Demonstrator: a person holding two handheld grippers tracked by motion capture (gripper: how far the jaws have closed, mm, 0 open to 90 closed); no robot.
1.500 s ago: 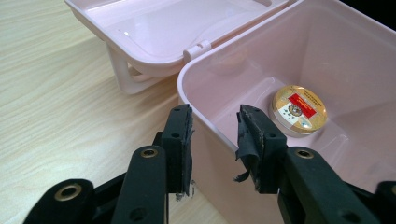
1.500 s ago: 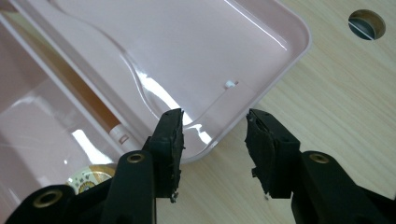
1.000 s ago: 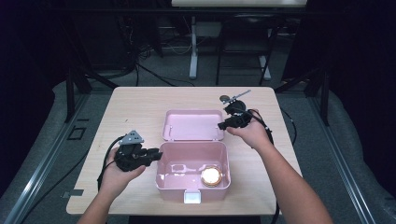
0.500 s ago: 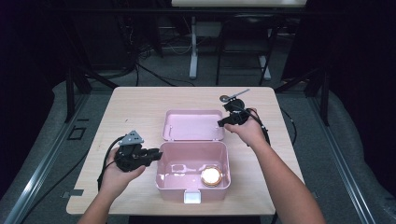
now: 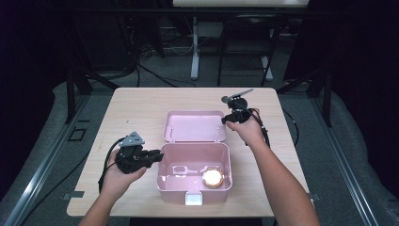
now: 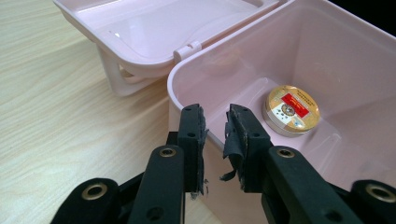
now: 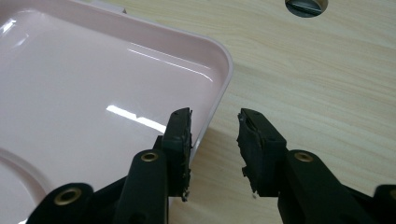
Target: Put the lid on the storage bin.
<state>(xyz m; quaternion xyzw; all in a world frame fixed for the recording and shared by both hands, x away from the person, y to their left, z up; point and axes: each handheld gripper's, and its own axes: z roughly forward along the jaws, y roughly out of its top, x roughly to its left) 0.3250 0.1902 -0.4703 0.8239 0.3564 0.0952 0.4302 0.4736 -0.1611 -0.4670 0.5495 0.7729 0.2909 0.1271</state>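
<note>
Right gripper (image 5: 227, 120) has dropped onto the lid's (image 5: 195, 126) corner — jaws narrowing.

One pink box (image 5: 194, 188) sits near the front edge of the surface (image 5: 136, 106), its one hinged lid (image 5: 195, 126) lying open behind it. One round gold tin (image 5: 212, 177) lies inside the box. One small metal object (image 5: 236, 95) rests near the far right corner. Two grippers are present, the left gripper (image 5: 157, 157) and the right gripper (image 5: 225, 119).
</note>
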